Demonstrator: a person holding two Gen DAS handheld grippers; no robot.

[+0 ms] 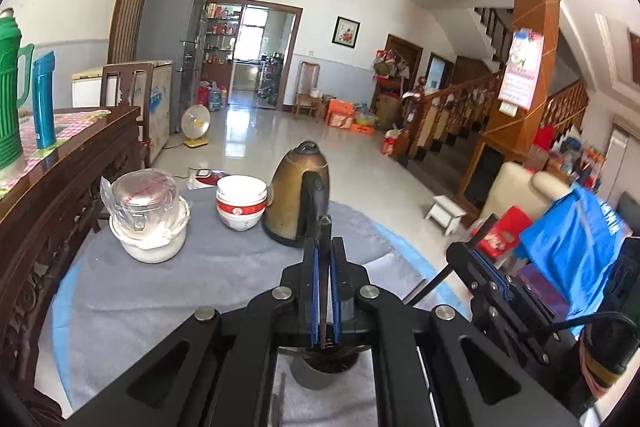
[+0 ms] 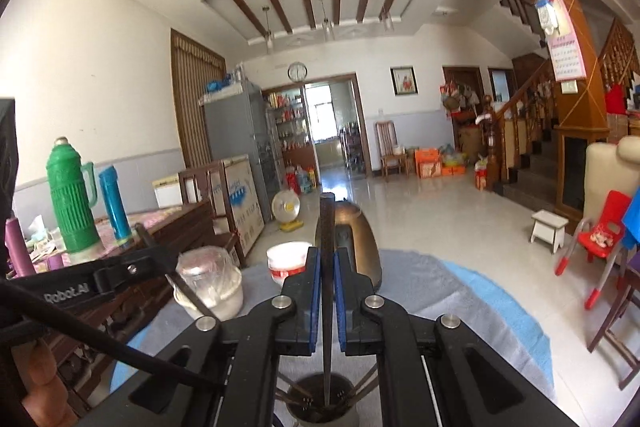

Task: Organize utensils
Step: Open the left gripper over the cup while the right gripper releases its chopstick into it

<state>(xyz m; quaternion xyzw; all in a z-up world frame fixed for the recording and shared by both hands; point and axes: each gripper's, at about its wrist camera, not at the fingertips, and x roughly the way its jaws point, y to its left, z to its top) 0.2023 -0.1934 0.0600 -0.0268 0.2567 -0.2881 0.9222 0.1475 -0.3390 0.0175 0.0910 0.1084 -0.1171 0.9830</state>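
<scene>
Left tongs (image 1: 325, 269) are clamped on one dark chopstick (image 1: 325, 239), which stands up between the blue pads. Right tongs (image 2: 327, 283) are likewise clamped on a second chopstick (image 2: 327, 227). Each stick's lower end sits over the grey holder cup (image 2: 320, 403) below, which already carries others. Judgement: sticks held upright to drop in end-first. Kettle (image 1: 298, 193), stacked bowls (image 1: 241, 201) and lidded jar (image 1: 144, 199) stand beyond on the grey-clothed worktop (image 1: 168, 291), well clear.
</scene>
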